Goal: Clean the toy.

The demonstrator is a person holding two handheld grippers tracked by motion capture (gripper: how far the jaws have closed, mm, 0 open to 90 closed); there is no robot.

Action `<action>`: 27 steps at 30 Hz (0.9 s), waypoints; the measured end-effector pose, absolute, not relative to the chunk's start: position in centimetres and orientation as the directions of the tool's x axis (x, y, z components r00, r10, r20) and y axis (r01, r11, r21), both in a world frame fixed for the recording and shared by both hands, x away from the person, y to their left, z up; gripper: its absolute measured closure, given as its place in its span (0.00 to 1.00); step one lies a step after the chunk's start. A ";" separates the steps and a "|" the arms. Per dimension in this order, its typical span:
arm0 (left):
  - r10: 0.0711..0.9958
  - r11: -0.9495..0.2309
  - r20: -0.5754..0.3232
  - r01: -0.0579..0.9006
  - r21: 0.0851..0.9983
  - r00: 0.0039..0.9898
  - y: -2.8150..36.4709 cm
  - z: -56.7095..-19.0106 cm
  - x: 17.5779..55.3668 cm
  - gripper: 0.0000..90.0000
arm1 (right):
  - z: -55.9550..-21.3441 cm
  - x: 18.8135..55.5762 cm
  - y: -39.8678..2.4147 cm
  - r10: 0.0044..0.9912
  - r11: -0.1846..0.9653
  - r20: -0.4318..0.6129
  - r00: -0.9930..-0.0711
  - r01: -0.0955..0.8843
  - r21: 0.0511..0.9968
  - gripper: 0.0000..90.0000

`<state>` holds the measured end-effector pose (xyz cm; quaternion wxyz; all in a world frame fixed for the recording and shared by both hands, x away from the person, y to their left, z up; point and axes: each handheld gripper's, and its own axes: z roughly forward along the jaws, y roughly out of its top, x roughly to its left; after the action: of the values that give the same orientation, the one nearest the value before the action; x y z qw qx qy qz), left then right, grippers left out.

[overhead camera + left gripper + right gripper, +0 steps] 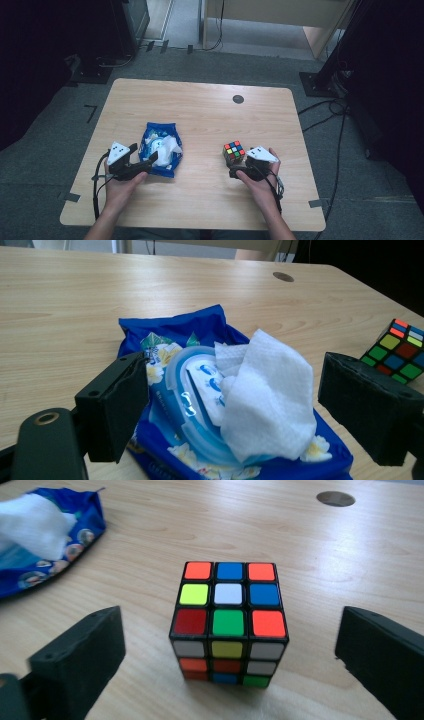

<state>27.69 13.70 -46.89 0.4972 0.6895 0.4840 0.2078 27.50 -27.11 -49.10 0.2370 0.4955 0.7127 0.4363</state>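
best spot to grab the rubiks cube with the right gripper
Grip the Rubik's cube by its two opposite vertical side faces, coming in level from the person's side. It sits flat and square to the right gripper, whose open jaws already flank it, so flat pads would likely meet flat faces.

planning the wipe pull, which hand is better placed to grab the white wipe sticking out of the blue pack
Left. The left gripper is open right at the blue pack, jaws either side of the wipe. The right gripper faces the cube.
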 end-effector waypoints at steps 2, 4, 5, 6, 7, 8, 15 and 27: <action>0.873 -0.030 -0.201 0.460 0.887 0.445 14.3 -46.8 27.3 0.13 | -48.9 27.0 -27.8 0.907 0.120 0.111 -0.406 0.502 0.857 0.00; 0.870 -0.017 -0.210 0.452 0.892 0.447 15.0 -46.6 26.7 0.12 | -48.8 26.6 -28.5 0.910 0.112 0.118 -0.398 0.509 0.853 0.00; 0.870 -0.018 -0.208 0.450 0.893 0.446 15.3 -46.5 26.4 0.11 | -48.8 26.3 -29.0 0.910 0.109 0.121 -0.397 0.511 0.853 0.00; 0.870 -0.027 -0.198 0.446 0.895 0.451 15.6 -46.5 26.2 0.11 | -48.7 26.1 -29.4 0.912 0.109 0.120 -0.393 0.513 0.851 0.00; 0.871 -0.026 -0.199 0.446 0.895 0.450 15.8 -46.5 26.1 0.11 | -48.7 25.8 -29.8 0.916 0.103 0.121 -0.383 0.516 0.851 0.00; 0.873 -0.031 -0.190 0.441 0.897 0.448 16.1 -46.5 25.8 0.11 | -48.7 25.7 -30.1 0.916 0.101 0.122 -0.382 0.515 0.851 0.00; 0.880 -0.038 -0.187 0.458 0.888 0.437 17.6 -47.0 24.8 0.11 | -48.7 24.4 -32.7 0.927 0.088 0.121 -0.354 0.522 0.849 0.00; 0.906 -0.048 -0.179 0.513 0.857 0.384 20.2 -48.5 23.9 0.11 | -49.3 22.3 -36.6 0.946 0.059 0.128 -0.297 0.548 0.835 0.00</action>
<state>23.88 20.23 -48.53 0.4621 0.6919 0.5125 0.2125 22.26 -36.58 -49.33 0.2377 0.5429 0.6878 0.4191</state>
